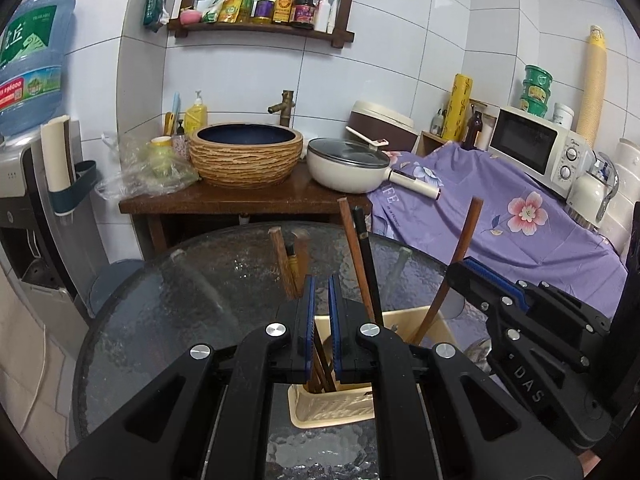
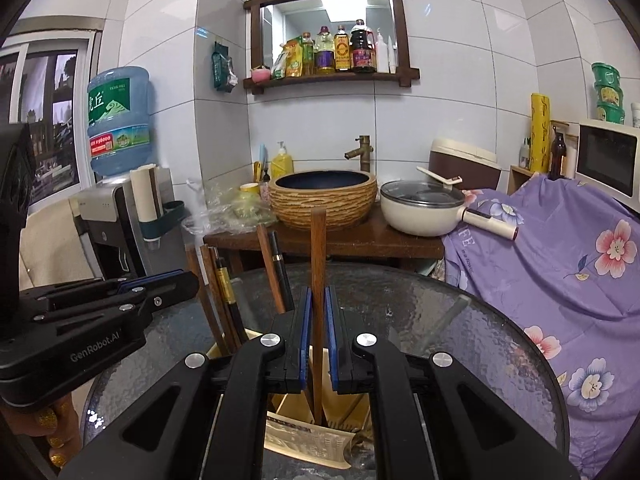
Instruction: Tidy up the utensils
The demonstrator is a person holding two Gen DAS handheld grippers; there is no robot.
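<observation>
The right gripper's (image 2: 316, 336) jaws are clamped on an upright wooden utensil handle (image 2: 318, 248) standing in the beige holder (image 2: 304, 446). The left gripper's (image 1: 322, 320) jaws grip a bundle of chopsticks (image 1: 289, 264) over the same holder on the glass surface (image 1: 192, 300), both grippers pointing forward, side by side.

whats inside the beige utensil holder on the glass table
Wooden chopsticks and a long brown stick stand in the beige utensil holder. Their lower ends and the holder's bottom are hidden by the grippers.
</observation>
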